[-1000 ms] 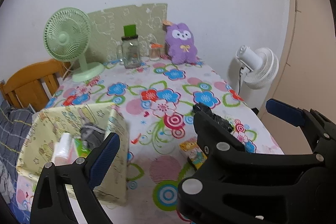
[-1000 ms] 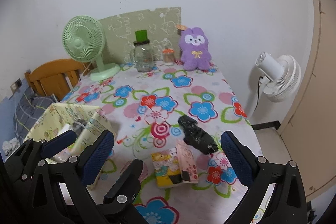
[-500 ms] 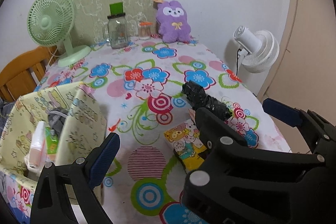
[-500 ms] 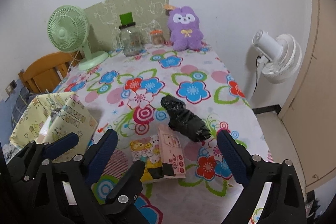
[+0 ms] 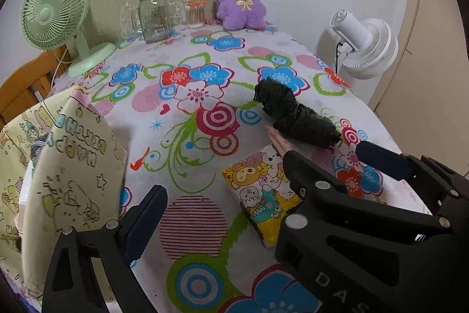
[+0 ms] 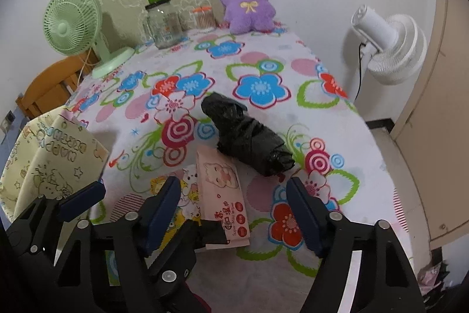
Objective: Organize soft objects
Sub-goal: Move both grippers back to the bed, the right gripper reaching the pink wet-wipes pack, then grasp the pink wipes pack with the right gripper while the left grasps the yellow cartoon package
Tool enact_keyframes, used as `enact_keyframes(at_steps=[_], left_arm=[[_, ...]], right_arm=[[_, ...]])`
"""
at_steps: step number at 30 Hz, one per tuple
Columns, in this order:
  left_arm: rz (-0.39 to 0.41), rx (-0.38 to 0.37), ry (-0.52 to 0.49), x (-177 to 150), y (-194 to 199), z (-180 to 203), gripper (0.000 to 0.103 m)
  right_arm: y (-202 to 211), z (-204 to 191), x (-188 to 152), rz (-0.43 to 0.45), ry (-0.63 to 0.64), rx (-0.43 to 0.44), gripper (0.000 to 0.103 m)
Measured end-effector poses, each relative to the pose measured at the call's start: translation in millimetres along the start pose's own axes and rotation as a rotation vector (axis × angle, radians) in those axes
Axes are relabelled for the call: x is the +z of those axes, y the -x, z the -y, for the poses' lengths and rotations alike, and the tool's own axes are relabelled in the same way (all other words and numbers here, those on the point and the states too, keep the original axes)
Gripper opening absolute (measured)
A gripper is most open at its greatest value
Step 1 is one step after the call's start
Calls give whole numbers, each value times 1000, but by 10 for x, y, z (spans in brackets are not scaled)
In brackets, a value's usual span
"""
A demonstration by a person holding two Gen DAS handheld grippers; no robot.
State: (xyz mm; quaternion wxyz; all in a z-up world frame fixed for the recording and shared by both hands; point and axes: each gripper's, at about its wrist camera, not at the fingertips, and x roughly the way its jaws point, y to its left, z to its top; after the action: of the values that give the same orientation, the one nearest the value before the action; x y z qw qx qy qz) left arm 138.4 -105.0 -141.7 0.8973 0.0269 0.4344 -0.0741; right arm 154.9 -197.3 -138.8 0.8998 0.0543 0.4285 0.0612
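A pink tissue pack [image 6: 222, 189] lies on the flowered tablecloth and overlaps a yellow cartoon tissue pack [image 5: 261, 195]. A black crumpled bundle [image 6: 249, 137] rests just beyond them. My right gripper [image 6: 234, 182] hovers over the pink pack with its jaws closing. The pack lies between the pads, which do not touch it. My left gripper [image 5: 234, 192] stands open beside it, above the yellow pack. Its right finger is hidden behind the right gripper [image 5: 325, 156]. A yellow paper gift bag [image 5: 73, 166] holding some items stands at the left. A purple plush [image 6: 249, 2] sits against the far wall.
At the back of the table stand a green fan [image 5: 55, 16], a glass jar [image 5: 154, 16] and a small swab jar [image 5: 195, 15]. A white fan [image 6: 390, 49] stands off the table's right edge. A wooden chair [image 6: 49, 84] is at the left.
Both grippers have sunk and tipped downward, closing in on the tissue packs. The right gripper's jaws have narrowed. The packs, bundle and bag have not moved.
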Motion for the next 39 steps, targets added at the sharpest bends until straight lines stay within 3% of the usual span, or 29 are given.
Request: enact_keyframes(at_steps=[12,23,39], left_arm=[[-29,4,2,5,-154,11,98],[-30,0,-14,4,-152,27,98],[-30,53,-28,-72,-74,-69,97]], right_arm=[[-195,102,-19,-47,-42,20,57],[-202,132,-20,-53,-44,33,57],[-231,95,-75,-70,-30,22,57]])
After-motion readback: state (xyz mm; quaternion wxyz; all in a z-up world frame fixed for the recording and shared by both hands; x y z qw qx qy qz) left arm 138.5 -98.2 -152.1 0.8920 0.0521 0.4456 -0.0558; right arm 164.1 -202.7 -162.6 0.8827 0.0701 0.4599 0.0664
